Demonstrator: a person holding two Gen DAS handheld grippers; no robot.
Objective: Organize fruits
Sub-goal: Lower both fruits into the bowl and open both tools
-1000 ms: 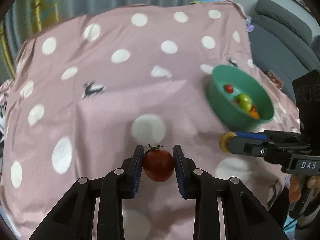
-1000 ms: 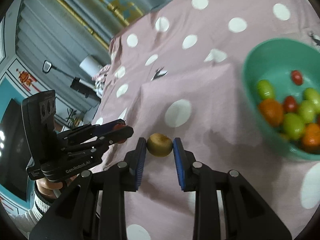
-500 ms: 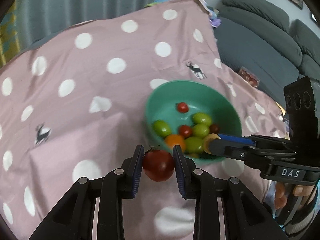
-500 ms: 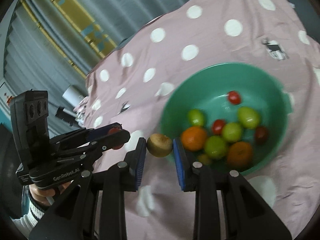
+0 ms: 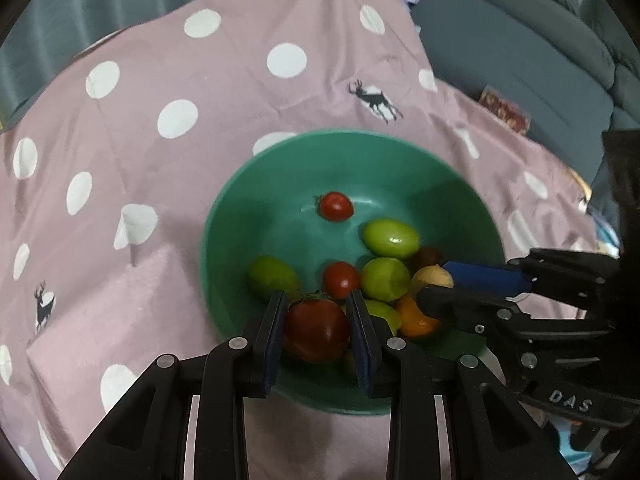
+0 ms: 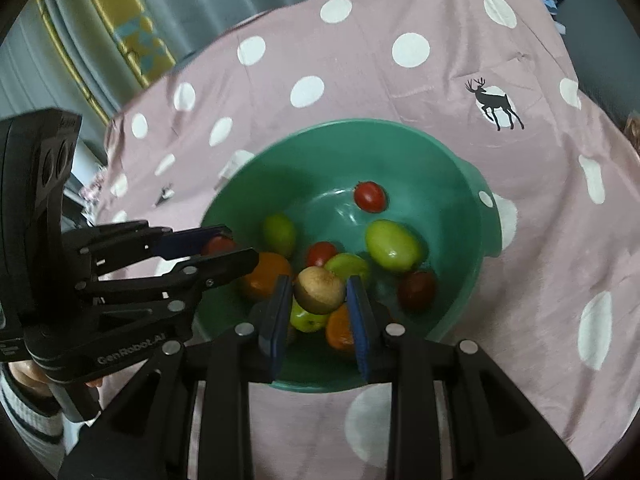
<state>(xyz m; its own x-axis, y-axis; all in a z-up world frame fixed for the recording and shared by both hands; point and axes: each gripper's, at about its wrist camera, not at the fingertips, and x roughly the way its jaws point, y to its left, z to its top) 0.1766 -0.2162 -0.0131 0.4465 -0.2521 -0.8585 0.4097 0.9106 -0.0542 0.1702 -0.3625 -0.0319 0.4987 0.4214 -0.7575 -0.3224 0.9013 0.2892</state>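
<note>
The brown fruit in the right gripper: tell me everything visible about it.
The brown fruit is small, roundish and matte, with a dull tan, slightly speckled skin, perhaps a kiwi or similar. It is clamped between the blue pads of the right gripper, one pad on each side, and hangs above the fruit lying in the green bowl. Whether it touches the fruit under it I cannot tell. The left wrist view shows it side-on between the same fingers.

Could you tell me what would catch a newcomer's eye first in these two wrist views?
Probably the green bowl of red, green and orange fruits at the centre of the pink polka-dot cloth. Over its near rim the left gripper is shut on a dark red tomato. Beside it the right gripper is shut on a brown kiwi above the fruit pile.
</note>
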